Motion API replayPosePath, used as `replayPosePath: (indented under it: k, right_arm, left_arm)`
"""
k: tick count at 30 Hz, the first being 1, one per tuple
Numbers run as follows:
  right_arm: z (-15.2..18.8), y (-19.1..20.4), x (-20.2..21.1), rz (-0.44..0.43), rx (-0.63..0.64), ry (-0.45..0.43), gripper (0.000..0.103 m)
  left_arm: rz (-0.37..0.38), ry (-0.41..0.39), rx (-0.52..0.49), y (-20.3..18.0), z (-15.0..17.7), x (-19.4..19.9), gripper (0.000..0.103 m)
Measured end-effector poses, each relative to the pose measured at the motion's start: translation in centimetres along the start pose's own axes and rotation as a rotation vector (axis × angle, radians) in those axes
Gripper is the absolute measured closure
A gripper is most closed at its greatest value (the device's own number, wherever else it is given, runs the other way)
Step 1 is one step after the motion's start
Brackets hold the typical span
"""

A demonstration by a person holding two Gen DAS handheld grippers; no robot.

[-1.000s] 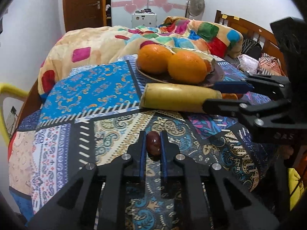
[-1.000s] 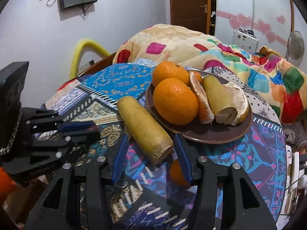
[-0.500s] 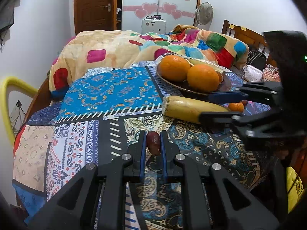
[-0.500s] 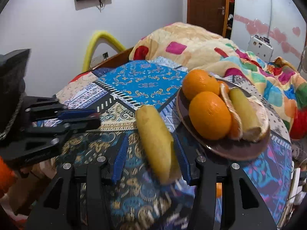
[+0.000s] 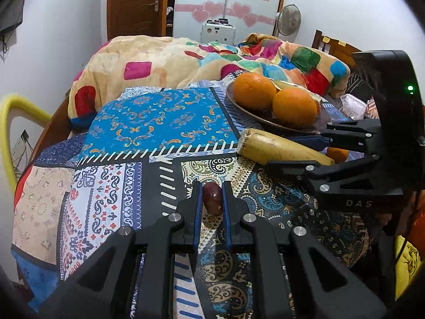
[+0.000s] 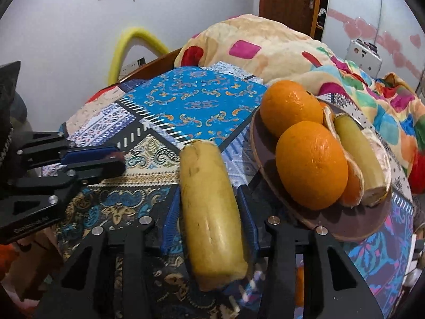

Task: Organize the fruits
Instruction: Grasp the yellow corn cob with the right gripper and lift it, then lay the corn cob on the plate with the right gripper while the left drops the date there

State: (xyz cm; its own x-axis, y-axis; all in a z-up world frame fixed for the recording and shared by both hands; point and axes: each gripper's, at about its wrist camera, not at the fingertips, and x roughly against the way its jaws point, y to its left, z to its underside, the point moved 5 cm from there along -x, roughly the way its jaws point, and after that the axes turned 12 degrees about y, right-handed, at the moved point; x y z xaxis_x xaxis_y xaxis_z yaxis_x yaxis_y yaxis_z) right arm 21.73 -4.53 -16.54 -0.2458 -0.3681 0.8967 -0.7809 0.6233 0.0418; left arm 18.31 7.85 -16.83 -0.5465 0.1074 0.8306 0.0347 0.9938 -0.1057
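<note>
The left gripper (image 5: 212,199) is pinching a small dark red fruit (image 5: 212,202) just above the patterned tablecloth (image 5: 159,122). The right gripper (image 6: 209,212) is clasping a peeled banana piece (image 6: 209,212) beside the brown plate (image 6: 353,226), which is holding two oranges (image 6: 310,164) and another banana (image 6: 358,156).

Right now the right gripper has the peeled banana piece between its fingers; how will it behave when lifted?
The banana piece looks peeled and soft, so the fingers may dent it if they squeeze hard. Its bare flesh is probably slippery. Much of it sticks out past the right gripper, so it might sag or break when carried to the plate.
</note>
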Motion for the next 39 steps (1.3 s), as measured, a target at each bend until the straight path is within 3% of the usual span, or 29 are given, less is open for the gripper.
replayPosePath:
  k: [9,23,32,39]
  right_arm:
    - [2.6,-0.2,2.7,-0.053,-0.086,-0.089,0.066]
    - [3.2,-5.9,10.9,0.071,-0.197,-0.272,0.066]
    - [1.9,-11.1,11.4,0.128,-0.278,-0.319,0.067]
    - [0.0,-13.0,9.1,0.111,-0.298,-0.296,0.067]
  left_arm:
    - [-0.013,-0.024,-0.031,-2.0,-0.7,1.6,0.09]
    - [-0.012,-0.101,-0.084,-5.6,-5.4,3.0,0.09]
    - [0.014,-0.113,-0.106,-7.6,-10.2,1.2,0.09]
    - [0.052,-0.083,-0.109,-8.6,-13.1,-1.3,0.09]
